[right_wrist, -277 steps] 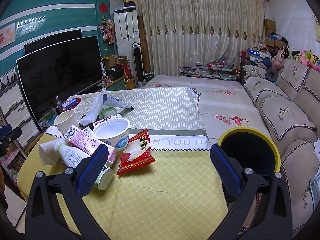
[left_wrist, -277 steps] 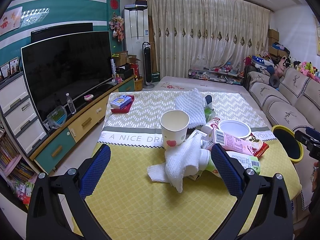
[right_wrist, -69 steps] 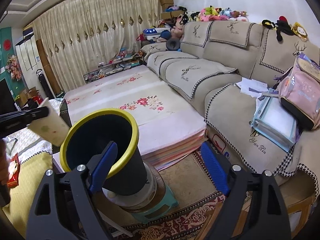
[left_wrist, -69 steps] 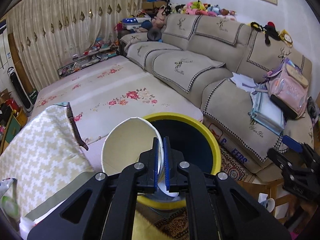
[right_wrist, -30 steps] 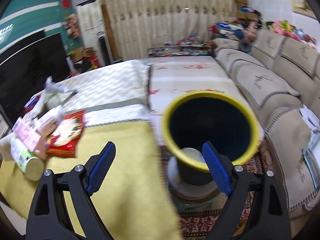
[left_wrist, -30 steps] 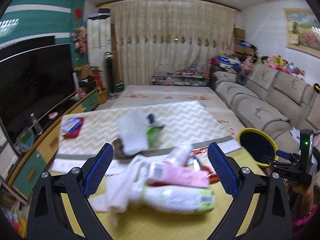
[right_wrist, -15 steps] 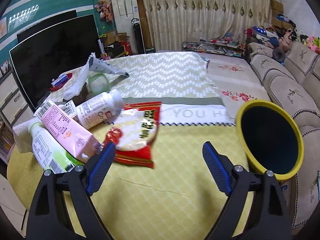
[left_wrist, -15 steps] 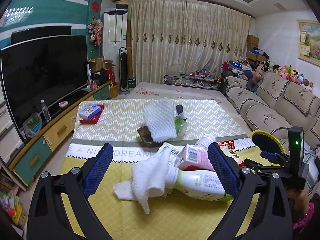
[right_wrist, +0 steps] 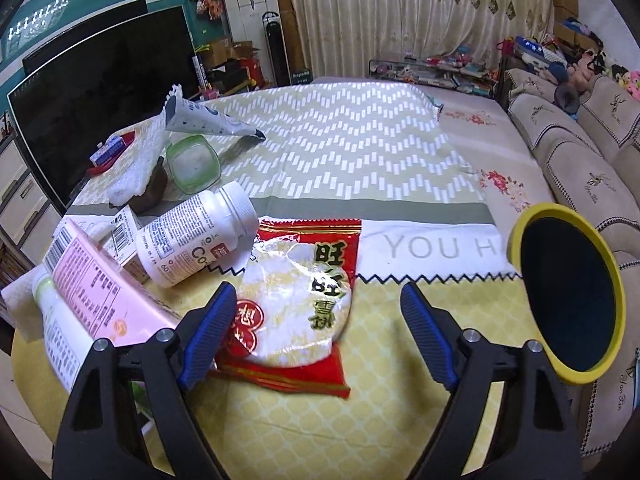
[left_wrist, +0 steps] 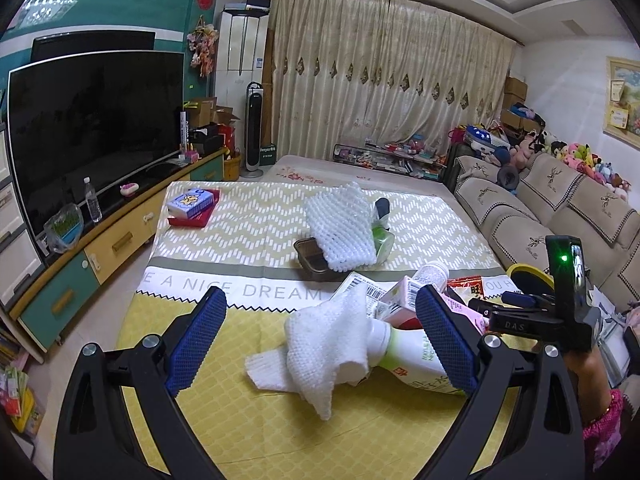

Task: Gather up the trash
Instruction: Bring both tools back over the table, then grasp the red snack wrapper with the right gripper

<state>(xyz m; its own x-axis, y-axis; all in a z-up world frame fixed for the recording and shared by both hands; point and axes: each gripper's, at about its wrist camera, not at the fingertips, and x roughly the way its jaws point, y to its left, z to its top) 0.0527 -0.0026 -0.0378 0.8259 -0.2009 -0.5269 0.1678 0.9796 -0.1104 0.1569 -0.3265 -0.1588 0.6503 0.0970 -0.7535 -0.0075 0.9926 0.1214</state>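
Note:
Trash lies piled on the yellow tablecloth (left_wrist: 224,412). My left gripper (left_wrist: 320,340) is open, low over the cloth, and a white foam wrap (left_wrist: 328,344) over a green-and-white bottle (left_wrist: 412,356) lies just ahead between its fingers. My right gripper (right_wrist: 316,328) points down at a red snack packet (right_wrist: 304,300). Its jaws are closing, the packet lies between them, and the pads do not press on it. A white pill bottle (right_wrist: 196,240) and a pink carton (right_wrist: 100,292) lie to the packet's left. The yellow-rimmed bin (right_wrist: 516,240) stands off the table's right edge.
Farther back on the table, a foam mesh sheet (left_wrist: 340,224) covers a brown tray and a green tub (right_wrist: 192,164). A blue box on a red book (left_wrist: 192,204) lies at the far left. A TV cabinet (left_wrist: 100,240) runs along the left, a sofa (left_wrist: 560,200) along the right.
The left gripper, earlier shut on a paper cup over the bin, is now open at the table. The right view swung from the bin to the snack packet and came closer.

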